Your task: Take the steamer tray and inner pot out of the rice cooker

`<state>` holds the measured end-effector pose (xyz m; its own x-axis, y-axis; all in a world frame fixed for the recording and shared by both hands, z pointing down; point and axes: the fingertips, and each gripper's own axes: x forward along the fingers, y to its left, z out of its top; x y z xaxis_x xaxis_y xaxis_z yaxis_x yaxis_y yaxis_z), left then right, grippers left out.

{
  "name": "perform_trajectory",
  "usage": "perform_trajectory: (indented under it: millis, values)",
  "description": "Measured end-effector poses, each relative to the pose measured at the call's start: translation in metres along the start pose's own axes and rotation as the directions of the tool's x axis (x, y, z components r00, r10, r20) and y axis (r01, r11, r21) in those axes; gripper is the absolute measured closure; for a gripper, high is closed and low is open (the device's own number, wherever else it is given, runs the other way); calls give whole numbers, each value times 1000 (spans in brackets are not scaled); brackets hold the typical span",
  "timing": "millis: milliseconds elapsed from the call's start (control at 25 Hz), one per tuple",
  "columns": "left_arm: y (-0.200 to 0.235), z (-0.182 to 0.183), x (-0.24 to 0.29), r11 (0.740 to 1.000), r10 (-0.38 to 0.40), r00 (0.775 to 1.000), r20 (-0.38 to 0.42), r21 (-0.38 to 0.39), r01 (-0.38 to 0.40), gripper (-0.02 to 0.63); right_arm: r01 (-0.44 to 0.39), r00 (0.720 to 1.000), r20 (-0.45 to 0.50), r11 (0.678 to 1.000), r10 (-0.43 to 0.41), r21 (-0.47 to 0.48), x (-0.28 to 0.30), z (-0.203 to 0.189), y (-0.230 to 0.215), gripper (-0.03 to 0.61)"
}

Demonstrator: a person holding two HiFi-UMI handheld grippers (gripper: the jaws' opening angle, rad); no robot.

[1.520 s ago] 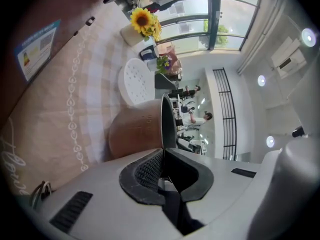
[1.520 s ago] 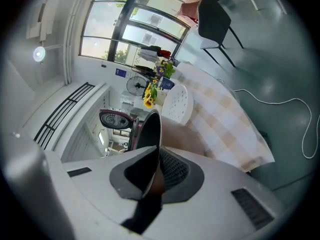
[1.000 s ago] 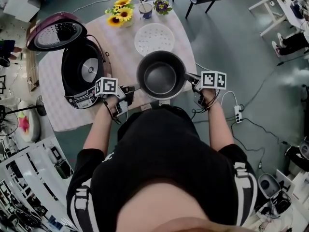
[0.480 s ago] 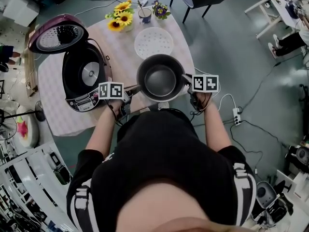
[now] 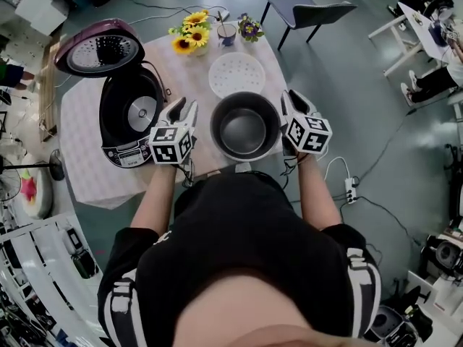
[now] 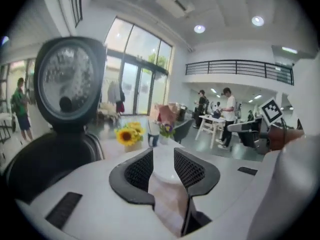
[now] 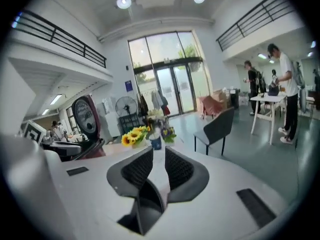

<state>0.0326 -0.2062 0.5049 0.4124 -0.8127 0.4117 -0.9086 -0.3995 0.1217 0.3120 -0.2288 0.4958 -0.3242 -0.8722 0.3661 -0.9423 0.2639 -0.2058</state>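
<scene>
The dark inner pot [image 5: 244, 126] stands upright on the table, in front of the white steamer tray [image 5: 236, 74]. The rice cooker [image 5: 130, 114] sits at the left with its purple lid [image 5: 98, 48] raised and its well without a pot. My left gripper [image 5: 182, 108] hovers left of the pot, clear of its rim. Its jaws have just been opening, with nothing between them. My right gripper [image 5: 293, 101] hovers right of the pot; its jaws have also just been opening, to a narrow gap with nothing in it. In the left gripper view the tray [image 6: 165, 160] shows beyond the left gripper [image 6: 163, 159].
Sunflowers [image 5: 189, 33], a cup [image 5: 226, 32] and a small flower pot [image 5: 251, 27] stand at the table's far edge [image 5: 181, 62]. A dark chair [image 5: 307, 11] is behind the table. A power strip [image 5: 350, 188] and cables lie on the floor at the right. People stand at a table [image 7: 265, 104].
Both grippers have let go of the pot's rim, risen and rolled upright beside it, jaws now apart. The pot stays on the table.
</scene>
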Motion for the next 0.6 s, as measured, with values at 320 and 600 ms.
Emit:
perform_trajectory:
  millis: [320, 600]
  values:
    - [-6, 96, -32, 972, 147, 952, 270, 140, -190, 520, 86, 916, 401, 980, -8, -179, -28, 113, 54, 511]
    - [-24, 145, -64, 957, 143, 918, 369, 184, -223, 611, 57, 855, 514, 972, 71, -230, -55, 162, 94, 581]
